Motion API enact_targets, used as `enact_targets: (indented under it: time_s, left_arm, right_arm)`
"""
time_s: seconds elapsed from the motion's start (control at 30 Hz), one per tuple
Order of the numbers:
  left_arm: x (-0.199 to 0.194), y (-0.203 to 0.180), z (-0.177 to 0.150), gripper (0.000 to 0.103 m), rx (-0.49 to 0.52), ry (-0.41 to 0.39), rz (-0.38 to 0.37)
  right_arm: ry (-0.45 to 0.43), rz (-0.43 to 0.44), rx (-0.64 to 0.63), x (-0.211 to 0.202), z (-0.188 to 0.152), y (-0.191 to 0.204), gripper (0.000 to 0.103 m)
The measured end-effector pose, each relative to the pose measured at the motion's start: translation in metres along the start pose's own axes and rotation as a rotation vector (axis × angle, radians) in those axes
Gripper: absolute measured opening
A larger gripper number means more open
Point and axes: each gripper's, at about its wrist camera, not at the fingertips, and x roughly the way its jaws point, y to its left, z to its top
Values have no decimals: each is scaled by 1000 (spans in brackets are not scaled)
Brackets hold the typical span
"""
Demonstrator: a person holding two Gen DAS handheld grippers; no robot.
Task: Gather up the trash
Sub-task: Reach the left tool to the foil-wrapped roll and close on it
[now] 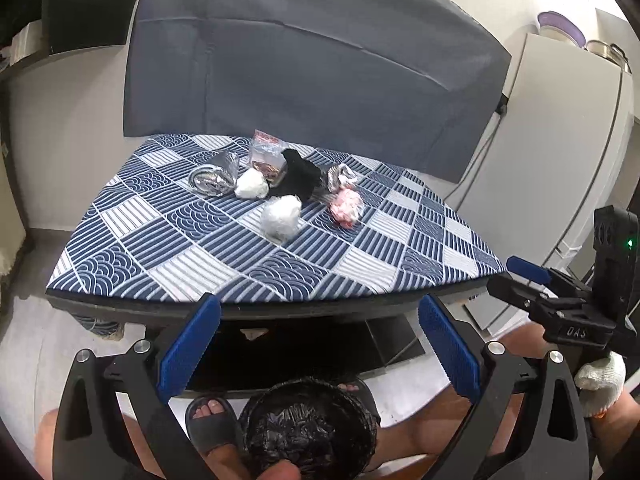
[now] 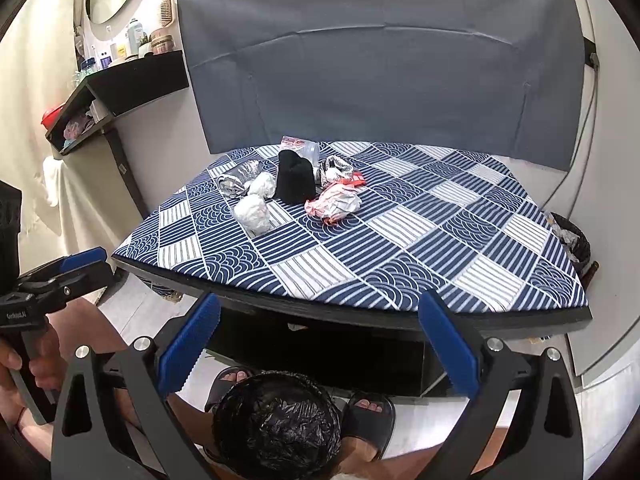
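Observation:
Several pieces of trash lie in a cluster on the far half of the table (image 1: 168, 264): a silver foil wrapper (image 1: 211, 180), two white crumpled balls (image 1: 251, 189) (image 1: 280, 216), a pink-and-white crumpled wrapper (image 1: 346, 206), a black cloth-like lump (image 1: 298, 178), a clear packet (image 1: 265, 152) and a second foil piece (image 1: 340, 175). My left gripper (image 1: 318, 304) is open and empty, short of the table's near edge. My right gripper (image 2: 319, 302) is likewise open and empty. Below both sits a round bin with a black liner (image 2: 276, 420), on the floor between a person's sandalled feet.
A grey backdrop (image 2: 380, 80) stands behind the table. A black shelf with bottles (image 2: 120, 84) is at the left wall, a white fridge (image 1: 560, 140) at the right. A second bin (image 2: 574, 238) stands past the table's right corner. A dark cavity opens under the table.

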Motion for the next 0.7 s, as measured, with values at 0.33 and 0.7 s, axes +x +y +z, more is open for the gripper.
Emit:
enact_targets:
  time_s: [0.33, 0.7]
  left_arm:
    - [42, 31, 52, 96, -17, -26, 40]
    - [105, 78, 114, 95, -27, 8, 94]
  right_arm:
    - [32, 38, -6, 55, 43, -6, 98]
    - [11, 54, -6, 133, 112, -25, 98]
